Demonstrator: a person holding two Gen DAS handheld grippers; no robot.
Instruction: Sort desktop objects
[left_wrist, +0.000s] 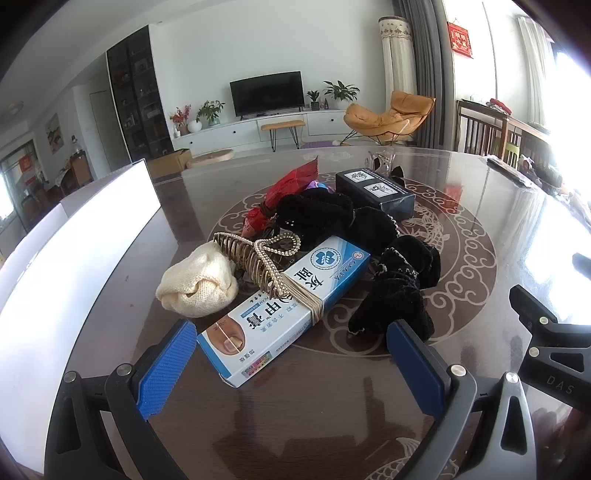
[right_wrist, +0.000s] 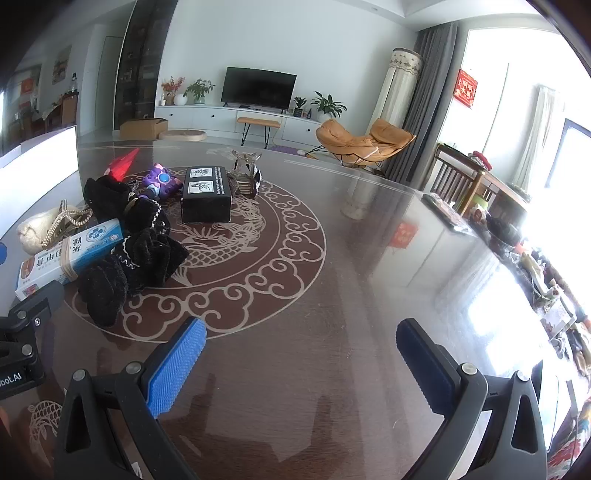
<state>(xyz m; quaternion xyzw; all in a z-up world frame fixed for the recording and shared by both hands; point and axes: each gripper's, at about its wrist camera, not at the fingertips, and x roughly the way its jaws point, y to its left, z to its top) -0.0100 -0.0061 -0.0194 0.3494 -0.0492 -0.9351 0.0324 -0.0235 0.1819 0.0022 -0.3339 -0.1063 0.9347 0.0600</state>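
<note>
Both tongs tilt downward over the dark patterned surface (left_wrist: 461, 229), each with its blue-padded arms spread wide and nothing between the pads. The left tongs (left_wrist: 291, 363) hang low over the near end of a white and blue ointment box (left_wrist: 284, 314), which lies on the surface pointing away between the two arms, its near corner just beside the left pad without touching it. A gold hair claw clip (left_wrist: 255, 258) rests on the far part of that box, a cream knitted scrunchie (left_wrist: 197, 286) lies just left of it, and a string of black velvet scrunchies (left_wrist: 391, 273) runs from beyond the box to just ahead of the right pad. Farther ahead sit a red foil packet (left_wrist: 295, 181) and a black box (left_wrist: 375, 192) with two white labels. The right tongs (right_wrist: 301, 360) hover over a bare stretch of the surface, with the whole pile well off to their left and ahead. Only the right wrist view shows a purple toy (right_wrist: 160, 181) beside the black box and a small stack of coasters in a holder (right_wrist: 245, 177) just right of that box; it also shows part of the left tongs at its left edge. The left wrist view alone shows the toenail picture on the ointment box and the rubber band (left_wrist: 314, 308) around its middle.
</note>
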